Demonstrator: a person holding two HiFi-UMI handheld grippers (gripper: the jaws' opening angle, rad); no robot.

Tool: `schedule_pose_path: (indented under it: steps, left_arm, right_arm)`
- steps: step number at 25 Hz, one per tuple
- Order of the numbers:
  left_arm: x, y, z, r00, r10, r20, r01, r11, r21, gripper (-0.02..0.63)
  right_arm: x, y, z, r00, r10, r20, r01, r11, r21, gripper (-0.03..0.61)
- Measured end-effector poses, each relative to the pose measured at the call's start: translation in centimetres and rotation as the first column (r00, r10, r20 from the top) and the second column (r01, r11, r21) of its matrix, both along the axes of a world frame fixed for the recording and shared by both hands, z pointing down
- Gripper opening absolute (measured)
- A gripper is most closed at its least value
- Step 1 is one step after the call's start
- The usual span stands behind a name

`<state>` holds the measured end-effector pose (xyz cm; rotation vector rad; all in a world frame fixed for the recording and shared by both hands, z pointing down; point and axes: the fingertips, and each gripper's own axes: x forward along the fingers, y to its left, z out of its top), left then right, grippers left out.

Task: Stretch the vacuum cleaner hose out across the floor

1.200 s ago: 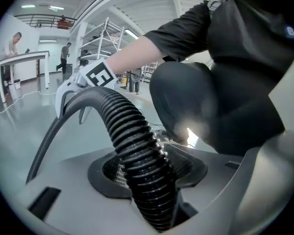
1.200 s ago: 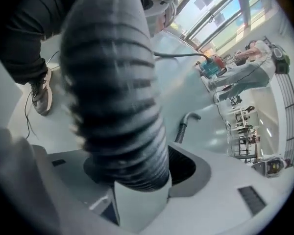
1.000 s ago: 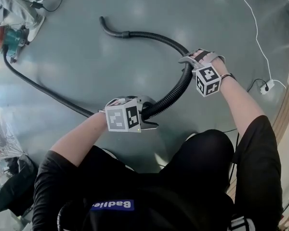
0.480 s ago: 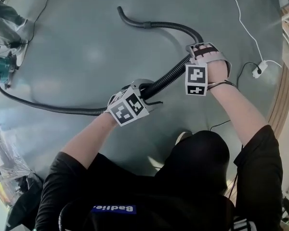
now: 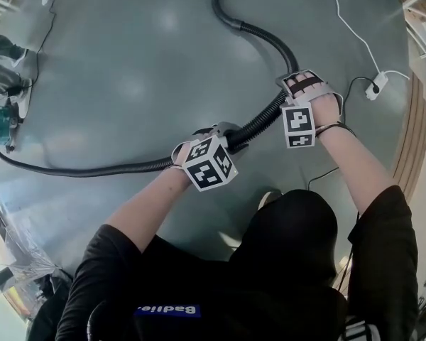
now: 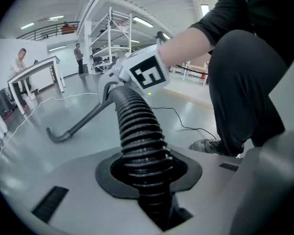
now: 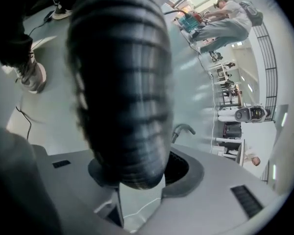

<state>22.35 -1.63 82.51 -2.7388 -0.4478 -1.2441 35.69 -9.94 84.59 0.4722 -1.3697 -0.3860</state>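
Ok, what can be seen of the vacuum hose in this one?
The hose is black, ribbed, flexible-looking plastic and ends in a smooth curved end piece. It crosses the grey floor in a long shallow curve, running left toward a teal machine. Its middle stretch appears lifted. The left tongs are closing on it, and the right tongs grip it farther along.
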Motion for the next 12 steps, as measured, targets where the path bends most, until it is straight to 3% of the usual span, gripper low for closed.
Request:
schedule_pose_path:
  steps: [5,8,10,12]
  left_arm:
    - [-1.0,1.9,-0.8,0.995,0.097,-0.015,-0.097,0.994,-0.04,0.127]
    - [-1.5,2.0,-1.2,0.995,0.098,-0.025,-0.1,0.991,-0.094,0.127]
    - [-1.6,1.4,-0.9,0.998,0.061,-0.01,-0.062,0.991,-0.116,0.129]
    - [-1.5,0.7,0.5,0.999,0.024,0.03,-0.021,0.993,-0.112,0.15]
  right_arm:
    - [2.5,-0.3,4.1,0.978,-0.148,0.144,0.16,0.984,-0.076,0.173]
    - [2.3,-1.0,5.7,0.952,-0.177,0.249,0.209,0.972,-0.107,0.179]
    - [2.4,-1.7,6.3,0.952,-0.157,0.262,0.192,0.975,-0.111,0.179]
    - [3.6,-2.9,6.0,0.976,-0.085,0.2,0.101,0.993,-0.069,0.169]
